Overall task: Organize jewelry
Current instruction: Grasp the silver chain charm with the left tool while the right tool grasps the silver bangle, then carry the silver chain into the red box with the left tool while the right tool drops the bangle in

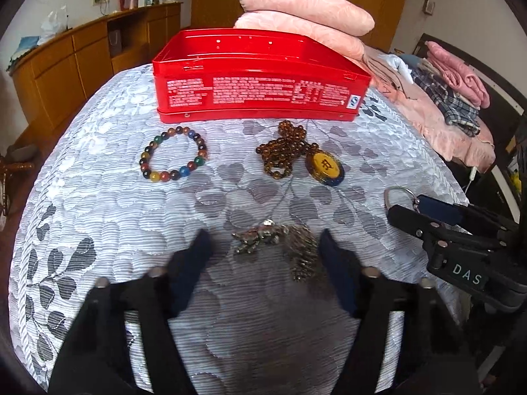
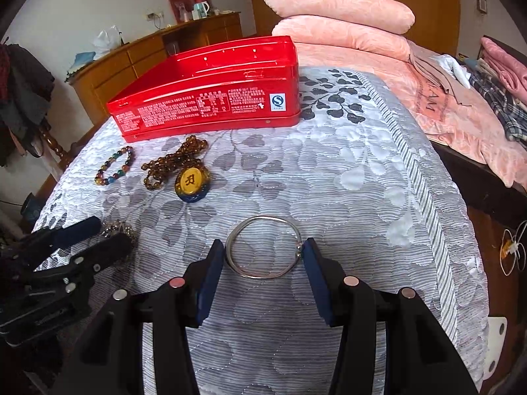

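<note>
Two tongs over bed quilt (image 2: pixel 329 171). Your right tongs (image 2: pixel 263 256) grip silver bangle (image 2: pixel 263 247). Your left tongs (image 1: pixel 263 240) straddle metal chain pile (image 1: pixel 280 240), pads not touching it. Red tin (image 1: pixel 257 75) beyond.

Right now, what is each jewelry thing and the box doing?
Red tin box: open, nothing seen inside.
Colourful bead bracelet: lying flat, untouched.
Brown bead necklace: heaped, untouched.
Metal chain: between left tongs, not yet pinched.
Silver bangle: gripped by right tongs.
</note>
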Available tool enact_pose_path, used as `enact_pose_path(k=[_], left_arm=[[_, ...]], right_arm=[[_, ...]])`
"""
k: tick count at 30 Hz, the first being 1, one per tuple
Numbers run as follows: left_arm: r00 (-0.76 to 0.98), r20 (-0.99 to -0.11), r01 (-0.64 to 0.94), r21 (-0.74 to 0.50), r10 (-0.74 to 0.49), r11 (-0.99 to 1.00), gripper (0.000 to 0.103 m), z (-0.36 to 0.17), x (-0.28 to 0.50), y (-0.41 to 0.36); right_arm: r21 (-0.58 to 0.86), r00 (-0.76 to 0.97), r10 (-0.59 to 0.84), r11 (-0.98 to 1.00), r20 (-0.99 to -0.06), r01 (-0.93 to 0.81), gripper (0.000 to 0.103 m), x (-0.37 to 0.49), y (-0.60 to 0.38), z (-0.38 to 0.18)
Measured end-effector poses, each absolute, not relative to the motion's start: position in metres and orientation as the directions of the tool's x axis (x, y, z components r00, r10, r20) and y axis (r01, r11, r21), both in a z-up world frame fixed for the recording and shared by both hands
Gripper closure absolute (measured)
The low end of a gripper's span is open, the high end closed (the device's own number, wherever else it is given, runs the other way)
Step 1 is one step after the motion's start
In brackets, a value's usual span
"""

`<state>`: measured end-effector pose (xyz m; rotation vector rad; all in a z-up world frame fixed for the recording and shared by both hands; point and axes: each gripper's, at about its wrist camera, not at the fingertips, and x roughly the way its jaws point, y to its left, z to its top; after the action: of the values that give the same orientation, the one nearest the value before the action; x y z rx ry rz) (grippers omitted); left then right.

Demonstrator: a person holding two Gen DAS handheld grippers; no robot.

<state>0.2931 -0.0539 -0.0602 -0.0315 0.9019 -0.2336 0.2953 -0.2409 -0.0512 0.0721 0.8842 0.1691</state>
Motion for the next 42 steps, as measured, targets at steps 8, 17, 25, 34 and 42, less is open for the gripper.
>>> enact_pose_path(k=[8,17,25,34,42], left_arm=[[0.6,-0.764,0.173,-0.163,-0.235,0.971,0.081,-0.06,0.29,-0.041],[0.587,-0.765,0.182,-0.196,-0.266,0.964,0.068,-0.06,0.295,-0.043],[0.593,-0.773,0.172,-0.149,-0.223,0.974,0.074,-0.06,0.299,-0.052],[0.61,-0.752,0.165,-0.187,-0.249,0.969,0.093,-0.058,0.287,-0.037],[0.646,-0.717,0.171,-0.201,-0.264,0.964,0.093,-0.043,0.273,-0.03]], right_arm=[[0.113,0.617,0.167,0.986,-0.769,-0.126,0.052,0.294,-0.238,-0.052],[0.072,0.609,0.152,0.985,-0.779,-0.154,0.038,0.295,-0.227,-0.054],[0.047,0.623,0.131,0.988,-0.772,-0.149,0.054,0.291,-0.228,-0.053],[0.082,0.632,0.167,0.983,-0.757,-0.162,0.054,0.274,-0.233,-0.047],[0.097,0.663,0.197,0.978,-0.723,-0.184,0.054,0.265,-0.233,-0.028]])
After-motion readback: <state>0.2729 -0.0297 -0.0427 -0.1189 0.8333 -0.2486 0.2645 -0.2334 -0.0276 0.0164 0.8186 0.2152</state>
